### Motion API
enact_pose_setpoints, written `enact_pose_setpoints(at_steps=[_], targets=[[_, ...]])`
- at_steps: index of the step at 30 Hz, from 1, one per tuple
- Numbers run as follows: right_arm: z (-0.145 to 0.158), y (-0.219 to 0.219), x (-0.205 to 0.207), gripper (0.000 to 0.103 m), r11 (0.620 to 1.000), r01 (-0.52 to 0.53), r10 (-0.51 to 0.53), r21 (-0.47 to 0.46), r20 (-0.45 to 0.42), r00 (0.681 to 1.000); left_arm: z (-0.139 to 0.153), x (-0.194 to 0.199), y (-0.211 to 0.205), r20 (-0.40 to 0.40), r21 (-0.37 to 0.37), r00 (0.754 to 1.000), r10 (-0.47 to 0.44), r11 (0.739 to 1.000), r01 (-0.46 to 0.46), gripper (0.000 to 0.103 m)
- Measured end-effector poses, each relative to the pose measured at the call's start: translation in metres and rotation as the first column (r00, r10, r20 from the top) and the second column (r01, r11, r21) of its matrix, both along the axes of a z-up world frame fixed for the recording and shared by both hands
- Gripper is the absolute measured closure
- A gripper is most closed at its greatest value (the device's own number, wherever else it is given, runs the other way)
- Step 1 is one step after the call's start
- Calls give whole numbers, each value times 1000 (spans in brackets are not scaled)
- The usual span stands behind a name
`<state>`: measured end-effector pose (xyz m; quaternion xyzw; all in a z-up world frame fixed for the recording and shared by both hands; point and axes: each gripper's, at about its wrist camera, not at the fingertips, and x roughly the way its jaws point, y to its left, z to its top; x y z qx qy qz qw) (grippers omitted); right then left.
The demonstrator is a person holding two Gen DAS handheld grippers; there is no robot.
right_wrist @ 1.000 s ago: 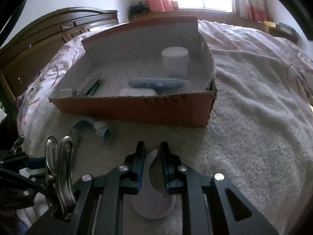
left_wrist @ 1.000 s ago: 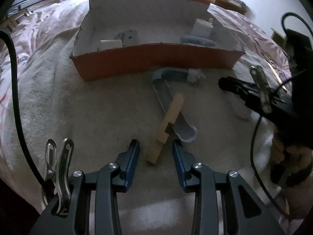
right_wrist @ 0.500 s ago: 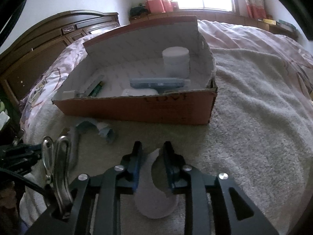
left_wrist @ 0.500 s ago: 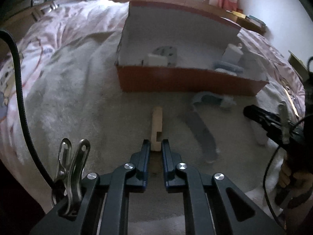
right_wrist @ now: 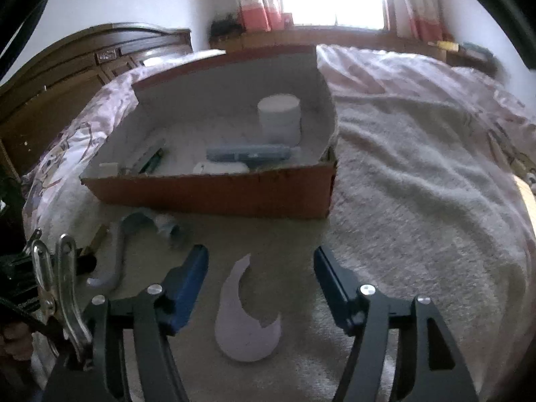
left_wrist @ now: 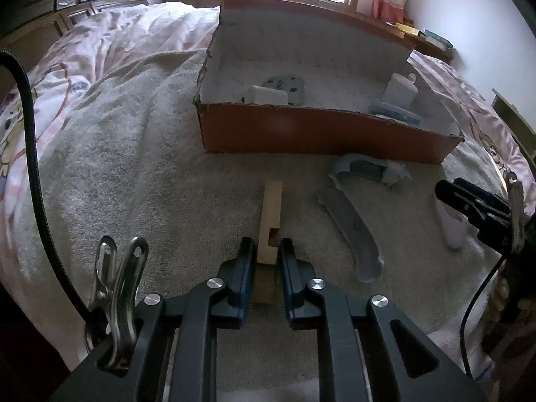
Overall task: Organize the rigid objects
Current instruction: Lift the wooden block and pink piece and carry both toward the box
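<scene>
Your left gripper was clamped on the near end of the notched wooden block, which lay on the beige towel in front of the orange cardboard box, well short of its front wall. The block looked stiff and light, with flat sides that suit a squeeze. The jaws pinched it beside the notch, so most of its length stuck out ahead and could droop or pivot when lifted. A hold nearer the middle would likely have balanced better.

Your right gripper stood wide open, its fingers on either side of the white crescent-shaped piece lying flat on the towel. That piece looked thin, rigid and probably smooth. Lying flat on soft pile, its edges offered little to catch, so you would likely have had to press into the towel and close across its broad lower body, not the tapered tip.
</scene>
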<state>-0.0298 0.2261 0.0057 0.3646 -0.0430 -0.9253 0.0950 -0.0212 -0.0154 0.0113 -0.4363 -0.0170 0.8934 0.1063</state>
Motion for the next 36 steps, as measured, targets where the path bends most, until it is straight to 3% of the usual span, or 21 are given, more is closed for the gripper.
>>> enact_pose_setpoints(at_steps=[4, 9, 14, 16, 21, 25, 30, 36], targets=[[-1, -7, 9, 34, 999, -39, 39, -4, 25, 999, 0, 0, -4, 4, 34, 1000, 5, 999, -6, 86], [-2, -11, 35, 34, 997, -48, 47, 60, 24, 999, -2, 1, -11, 2, 95, 1000, 23, 995, -23, 86], [-12, -5, 46, 34, 1000, 3, -1, -25, 65, 998, -2, 2, -10, -4, 97, 1000, 29, 995, -28, 86], [-14, -9, 43, 34, 1000, 9, -9, -5, 55, 998, -2, 2, -11, -6, 102, 1000, 29, 994, -29, 86], [-15, -28, 35, 42, 998, -6, 5, 63, 23, 1000, -2, 3, -11, -12, 103, 999, 31, 994, -30, 86], [-15, -32, 35, 60, 992, 23, -24, 120, 6, 1000, -2, 5, -6, -28, 65, 999, 21, 998, -19, 86], [-14, -24, 37, 60, 996, 19, -20, 87, 11, 1000, 0, 8, -3, -36, 20, 999, 12, 1000, -11, 90], [-12, -17, 38, 60, 1000, 7, -7, 16, 24, 1000, 5, 11, -10, -39, 66, 999, 14, 998, -11, 91]])
